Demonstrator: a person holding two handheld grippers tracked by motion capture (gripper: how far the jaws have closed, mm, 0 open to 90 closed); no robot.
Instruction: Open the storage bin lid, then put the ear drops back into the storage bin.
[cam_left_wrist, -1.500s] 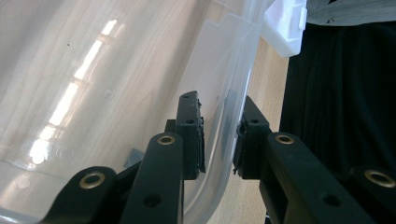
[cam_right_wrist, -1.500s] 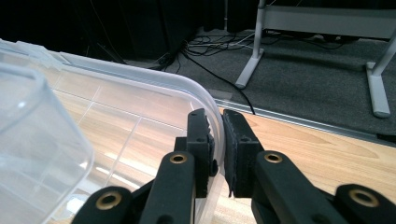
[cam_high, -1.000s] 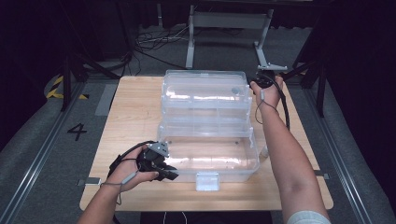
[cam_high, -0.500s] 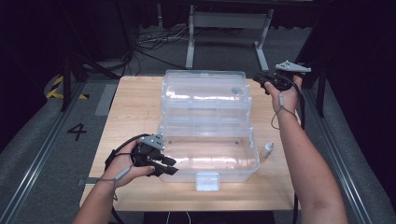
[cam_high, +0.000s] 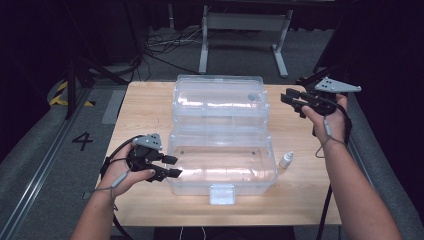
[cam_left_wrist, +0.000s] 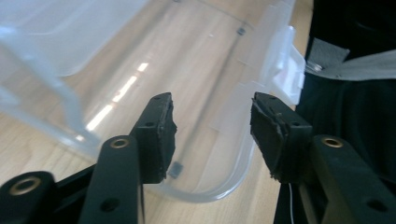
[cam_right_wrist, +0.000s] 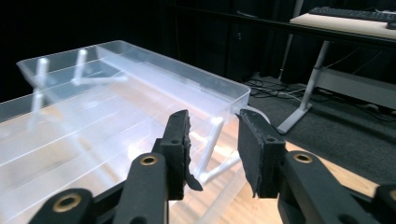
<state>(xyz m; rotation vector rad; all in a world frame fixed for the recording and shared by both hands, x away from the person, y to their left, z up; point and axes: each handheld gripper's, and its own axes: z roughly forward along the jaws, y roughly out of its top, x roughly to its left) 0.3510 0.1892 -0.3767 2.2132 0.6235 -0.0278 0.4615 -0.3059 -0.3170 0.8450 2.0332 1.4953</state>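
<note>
A clear plastic box (cam_high: 220, 150) stands open in the middle of the wooden desk (cam_high: 140, 105), its shallow lid half lying toward the near edge with a white latch (cam_high: 221, 194) at the front, its deeper half rising behind toward the far side; a small white bottle (cam_high: 286, 160) stands on the desk just beside the near right corner of the box; the left tool (cam_high: 172, 167) is held at the near left corner of the box, its jaws pointing right at the clear wall; in the left gripper view its jaws have just been opening and stand apart, the rim of the lid (cam_left_wrist: 233, 154) seen between them with neither pad pressing on it; the right tool (cam_high: 290, 102) is held up off the desk at the far right, just beside the far right corner of the box and apart from it; in the right gripper view its jaws have also just been opening, with a moderate gap and nothing clamped, the far half of the box (cam_right_wrist: 116, 107) lying beyond them.
</note>
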